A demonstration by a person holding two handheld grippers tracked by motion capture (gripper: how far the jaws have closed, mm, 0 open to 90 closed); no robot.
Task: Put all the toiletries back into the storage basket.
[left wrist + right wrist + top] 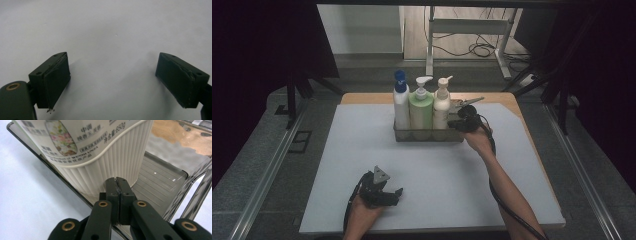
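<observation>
Left tongs [398,192] resting wide open and empty on the white tabletop [337,165], three bottles [421,105] standing in one wire basket [428,135] mid-tabletop, right tongs [453,123] pressing closed, empty, against the basket's right end beside the cream bottle [100,150].

I see a wooden table [507,100] almost wholly covered by a pale grey mat [437,175], wood showing along the far edge and far right corner. On the mat, near its far edge at the middle, stands a dark wire basket [427,135]. My left gripper [384,192] rests on the mat near its near-left corner.
</observation>
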